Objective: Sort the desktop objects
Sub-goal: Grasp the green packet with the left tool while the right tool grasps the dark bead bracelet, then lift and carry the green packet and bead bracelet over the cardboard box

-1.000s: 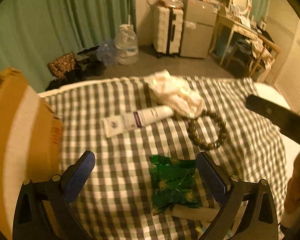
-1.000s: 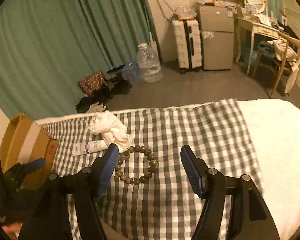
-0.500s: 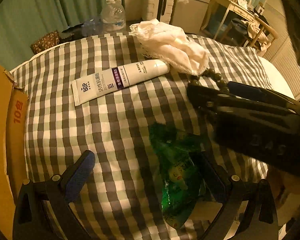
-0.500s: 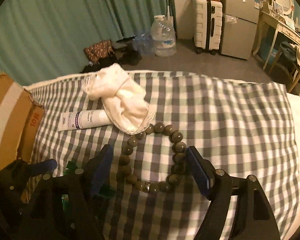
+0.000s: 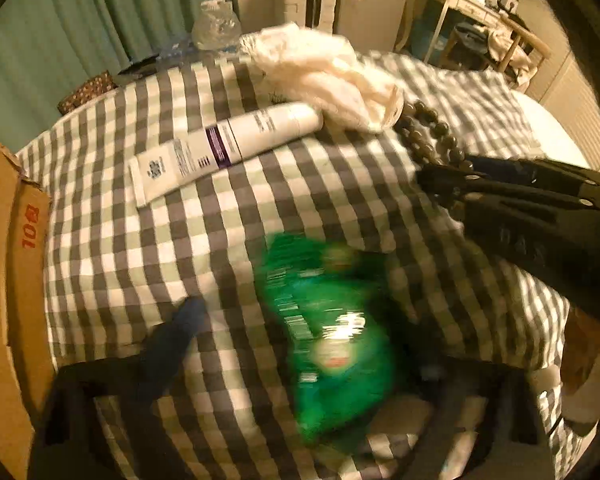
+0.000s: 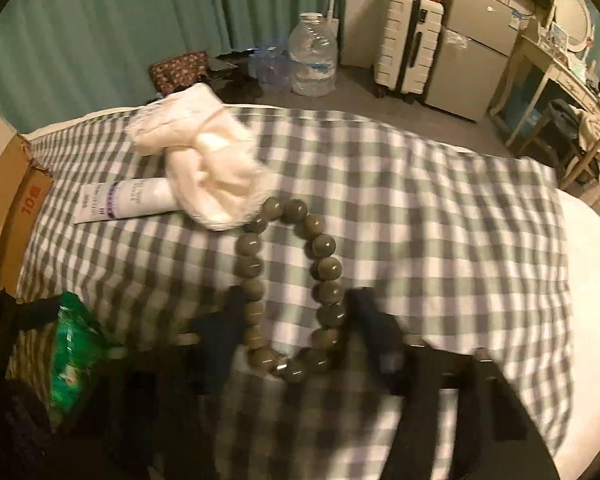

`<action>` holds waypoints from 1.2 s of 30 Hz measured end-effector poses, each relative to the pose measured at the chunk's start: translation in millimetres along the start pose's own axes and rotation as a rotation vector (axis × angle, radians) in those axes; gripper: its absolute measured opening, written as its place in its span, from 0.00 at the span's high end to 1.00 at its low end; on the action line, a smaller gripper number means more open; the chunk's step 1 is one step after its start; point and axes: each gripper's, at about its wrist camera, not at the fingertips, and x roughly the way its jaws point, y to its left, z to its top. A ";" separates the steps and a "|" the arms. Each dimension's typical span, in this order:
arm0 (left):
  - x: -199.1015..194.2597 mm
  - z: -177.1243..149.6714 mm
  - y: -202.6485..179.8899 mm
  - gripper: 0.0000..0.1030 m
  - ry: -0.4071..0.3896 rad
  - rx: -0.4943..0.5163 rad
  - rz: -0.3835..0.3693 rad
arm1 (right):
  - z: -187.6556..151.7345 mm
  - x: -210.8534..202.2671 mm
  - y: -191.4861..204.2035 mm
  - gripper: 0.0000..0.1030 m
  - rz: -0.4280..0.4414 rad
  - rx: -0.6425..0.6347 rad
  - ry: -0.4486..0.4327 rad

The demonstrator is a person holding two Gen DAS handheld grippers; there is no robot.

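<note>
Two grippers point steeply down at the checked cloth [image 6: 440,216]. The right gripper [image 6: 292,320] has the bead bracelet [image 6: 290,284] between its fingers; its jaws have just been closing and press the ring's two sides. The bracelet's long side runs away from the jaws. The left gripper [image 5: 300,336] has been closing around the green packet [image 5: 332,332], not yet pinching it.
</note>
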 end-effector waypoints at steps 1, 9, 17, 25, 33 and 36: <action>-6.2 0.8 -1.8 0.59 -0.022 -0.003 0.000 | -0.6 -1.1 -4.8 0.74 -0.008 0.008 0.001; -22.7 0.3 3.6 0.73 -0.060 -0.030 -0.057 | -19.1 -19.6 -36.8 0.89 0.066 0.122 -0.003; -56.5 8.0 7.3 0.73 -0.131 -0.002 -0.034 | -49.4 -53.5 -62.6 0.89 0.120 0.219 -0.032; -113.6 -0.8 -5.4 0.73 -0.196 0.023 -0.024 | -72.2 -120.6 -53.0 0.89 0.146 0.227 -0.132; -187.8 -13.3 -16.8 0.73 -0.293 0.039 -0.016 | -90.2 -201.1 -41.0 0.89 0.121 0.187 -0.250; -212.5 -16.6 -20.7 0.73 -0.334 0.042 -0.010 | -91.9 -226.5 -39.1 0.89 0.112 0.185 -0.283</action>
